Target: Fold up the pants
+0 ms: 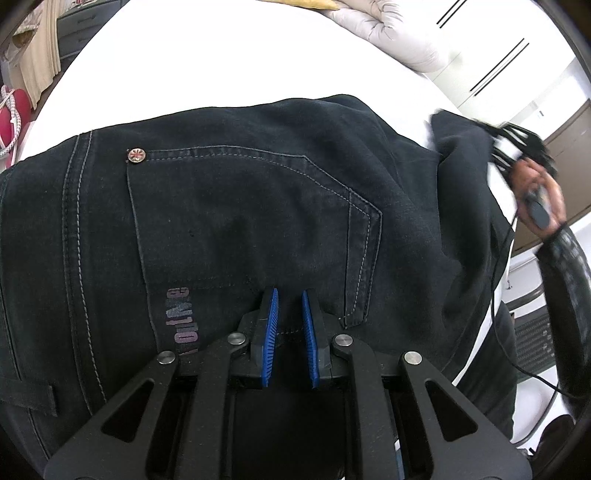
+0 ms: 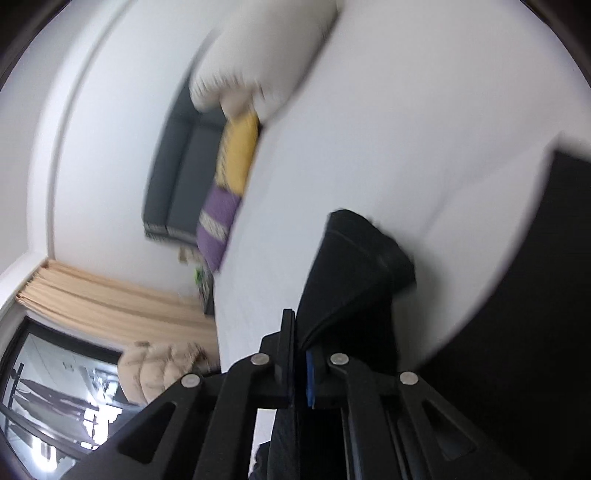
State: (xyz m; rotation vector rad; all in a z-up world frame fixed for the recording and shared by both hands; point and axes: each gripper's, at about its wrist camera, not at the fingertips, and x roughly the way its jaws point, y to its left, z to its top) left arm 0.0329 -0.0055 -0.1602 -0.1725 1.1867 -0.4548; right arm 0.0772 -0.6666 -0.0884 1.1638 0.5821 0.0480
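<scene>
A white bed (image 1: 221,66) is seen under the dark pants (image 1: 240,221). The left claw (image 1: 290,325) is held apart above the back pocket (image 1: 251,218). The right claw (image 2: 300,354) is clamped on the pants, lifted beside the pocket. Thick, floppy, fairly heavy cloth is best gripped at hems.

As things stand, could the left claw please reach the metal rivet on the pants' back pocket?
Probably yes: the left claw is open, hovering over the pocket, and nothing lies between it and the rivet.

surface: white bed (image 1: 221,70) | on it: dark pants (image 1: 240,221), pale quilted duvet (image 1: 391,33), yellow pillow (image 1: 306,3)
</scene>
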